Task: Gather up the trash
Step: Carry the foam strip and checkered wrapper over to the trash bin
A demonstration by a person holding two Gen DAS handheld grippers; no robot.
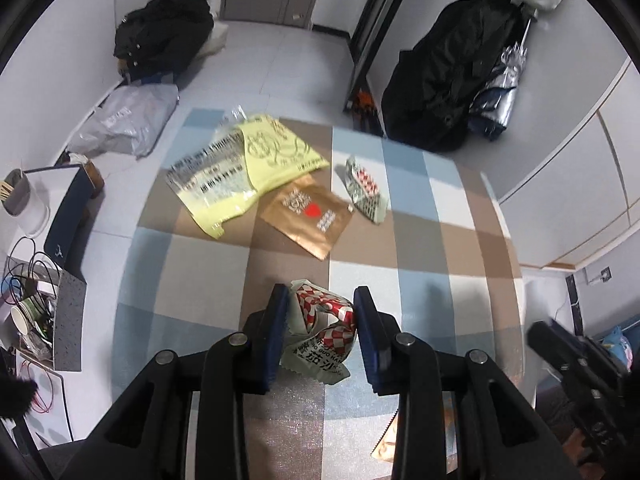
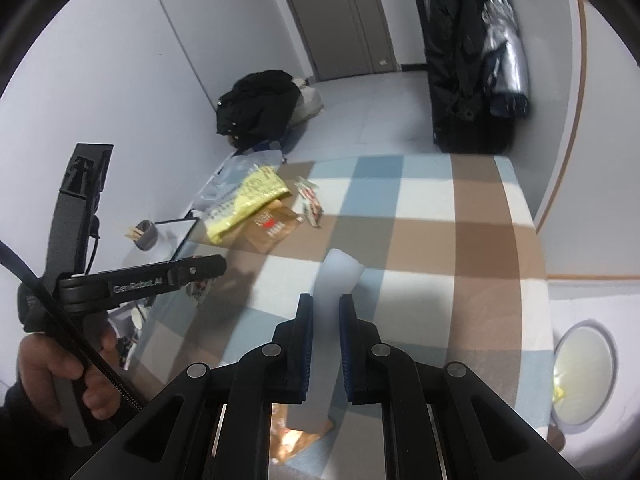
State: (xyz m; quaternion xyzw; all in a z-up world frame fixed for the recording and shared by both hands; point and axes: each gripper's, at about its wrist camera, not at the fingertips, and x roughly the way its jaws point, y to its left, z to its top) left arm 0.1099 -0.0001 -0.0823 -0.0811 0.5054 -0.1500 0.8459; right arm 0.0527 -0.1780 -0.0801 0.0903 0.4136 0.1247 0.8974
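Note:
My left gripper (image 1: 322,300) is shut on a crumpled red-and-white checked wrapper (image 1: 326,322), lifted a little above the checked tablecloth (image 1: 440,240). Farther back on the cloth lie a yellow bag (image 1: 256,164), a gold packet with a red heart (image 1: 308,216) and a second checked wrapper (image 1: 364,188). My right gripper (image 2: 325,304) is shut on a pale white strip (image 2: 340,276) that sticks up past its fingers. An orange-brown packet (image 2: 296,436) shows below it. The left gripper (image 2: 220,266) appears at the left of the right wrist view, held by a hand (image 2: 60,368).
A round bin (image 2: 600,344) with a pale liner stands beyond the table's right edge. Left of the table are a cup with sticks (image 1: 18,192), a dark folder (image 1: 68,216) and a box of cables and paper cups (image 1: 36,312). Black coats (image 1: 164,36) and an umbrella (image 1: 500,84) line the walls.

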